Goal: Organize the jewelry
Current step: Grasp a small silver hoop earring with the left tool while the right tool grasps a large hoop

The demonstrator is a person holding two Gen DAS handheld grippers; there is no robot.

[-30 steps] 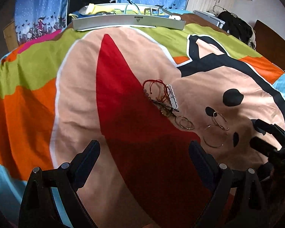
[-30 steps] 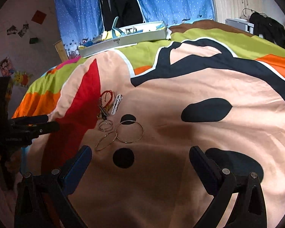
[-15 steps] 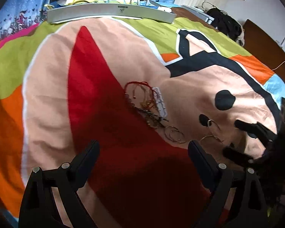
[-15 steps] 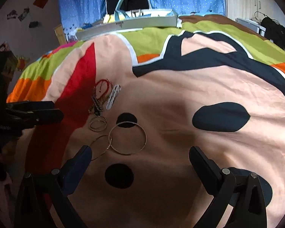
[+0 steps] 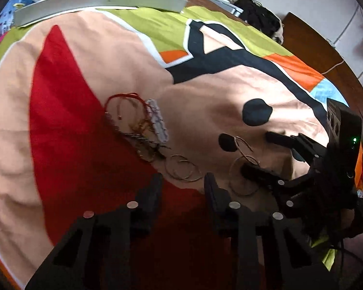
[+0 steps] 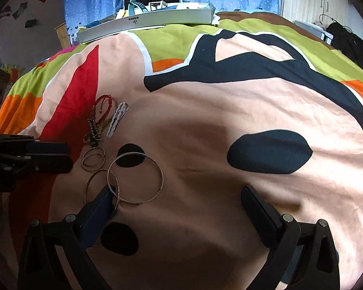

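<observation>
Several jewelry pieces lay on the colourful bedspread [image 6: 230,101]: a large silver hoop [image 6: 135,178], a thinner bangle [image 6: 101,185] overlapping its left edge, small rings [image 6: 93,160] just beyond, then a tangle of red cord bracelets [image 6: 103,106]. Right gripper [image 6: 181,200] had its fingers spread wide, left finger touching the hoop's rim. Left gripper [image 5: 182,183] sat near the small rings, fingers narrowly parted, gripping nothing. A grey tray [image 6: 145,21] lay far beyond the hoop.

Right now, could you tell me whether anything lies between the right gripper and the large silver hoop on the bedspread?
Nothing visible does. The right gripper is open and already at the large silver hoop; its left finger touches the rim where a thinner bangle overlaps it.
</observation>
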